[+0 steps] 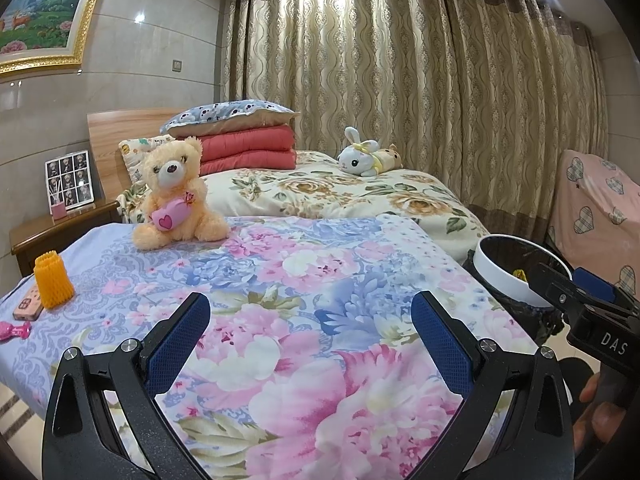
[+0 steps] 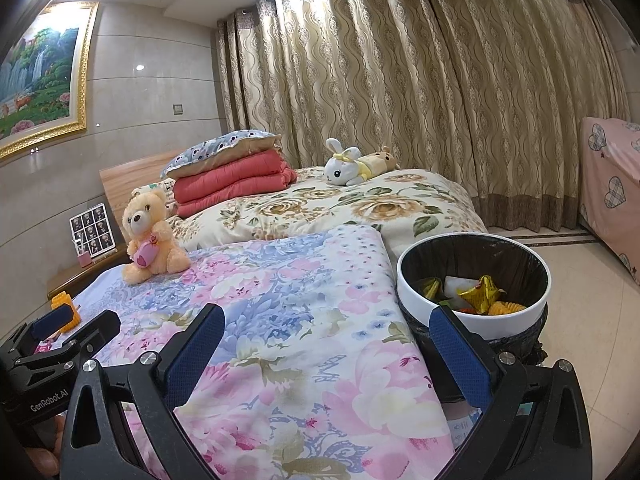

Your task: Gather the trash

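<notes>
- Both tools sit closest to us. Left hand-held gripper (image 1: 310, 320) has its blue fingers (image 1: 176, 344) wide apart with nothing between them, and it hangs over the flowery blanket (image 1: 320, 280).
- Right hand-held gripper (image 2: 326, 340) is also spread wide and holds nothing. It hangs over the blanket's edge, with its right finger in front of the trash bin (image 2: 474, 322).
- That bin is white and round with a black bag inside. It stands on the floor just beside the bed.
- Inside the bin lies trash (image 2: 480, 294): shiny gold wrappers, something white, and a bit of orange.
- More trash is on the blanket, far over on the left. An orange foam net (image 1: 53, 282) stands upright there.
- Right beside the net lie a flat pinkish remote-like thing (image 1: 29, 302) and a small bright pink toy (image 1: 14, 331).
- A peach teddy bear (image 1: 178, 196) sits farther back on the blanket, hugging a pink heart pillow.
- Behind it is the bed's flowered cover (image 1: 352, 192) with a white bunny toy (image 1: 360, 156) lying on it.
- Red folded quilts (image 1: 248, 150) are stacked by the headboard, with a spotted pillow (image 1: 228, 114) on top.
- A wooden nightstand (image 1: 60, 228) holds a photo frame (image 1: 70, 178) and a little pink cup.
- Farthest back hang long gold curtains (image 1: 420, 72), and a painting (image 1: 44, 12) in a gold frame is on the wall.
</notes>
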`<state>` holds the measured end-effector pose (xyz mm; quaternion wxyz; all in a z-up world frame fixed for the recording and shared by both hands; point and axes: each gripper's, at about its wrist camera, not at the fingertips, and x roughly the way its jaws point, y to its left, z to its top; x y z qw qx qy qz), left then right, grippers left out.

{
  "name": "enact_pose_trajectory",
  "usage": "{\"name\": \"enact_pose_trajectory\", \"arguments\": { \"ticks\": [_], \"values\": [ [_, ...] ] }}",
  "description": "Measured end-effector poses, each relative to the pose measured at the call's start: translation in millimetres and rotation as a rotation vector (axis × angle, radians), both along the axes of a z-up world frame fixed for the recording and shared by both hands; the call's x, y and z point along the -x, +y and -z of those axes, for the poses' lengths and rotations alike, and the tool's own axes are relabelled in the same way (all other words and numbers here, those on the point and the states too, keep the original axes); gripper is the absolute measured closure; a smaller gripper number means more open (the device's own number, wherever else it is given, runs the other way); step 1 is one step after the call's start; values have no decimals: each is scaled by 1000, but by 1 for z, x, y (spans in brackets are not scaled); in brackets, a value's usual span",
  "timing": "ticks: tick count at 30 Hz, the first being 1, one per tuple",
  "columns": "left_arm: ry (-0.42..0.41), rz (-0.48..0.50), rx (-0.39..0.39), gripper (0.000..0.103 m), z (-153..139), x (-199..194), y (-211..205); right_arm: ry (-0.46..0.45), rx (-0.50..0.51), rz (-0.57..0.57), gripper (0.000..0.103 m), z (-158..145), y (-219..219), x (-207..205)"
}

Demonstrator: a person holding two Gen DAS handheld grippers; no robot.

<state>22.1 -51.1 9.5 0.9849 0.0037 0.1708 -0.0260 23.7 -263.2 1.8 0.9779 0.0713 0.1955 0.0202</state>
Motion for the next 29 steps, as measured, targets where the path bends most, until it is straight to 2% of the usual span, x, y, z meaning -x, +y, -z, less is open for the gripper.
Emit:
{"name": "enact_pose_trajectory", "arguments": {
  "ticks": [29],
  "values": [
    [28,3,2,0,5,-11,2,42,-26,-5,0,6,4,-5]
  ]
}}
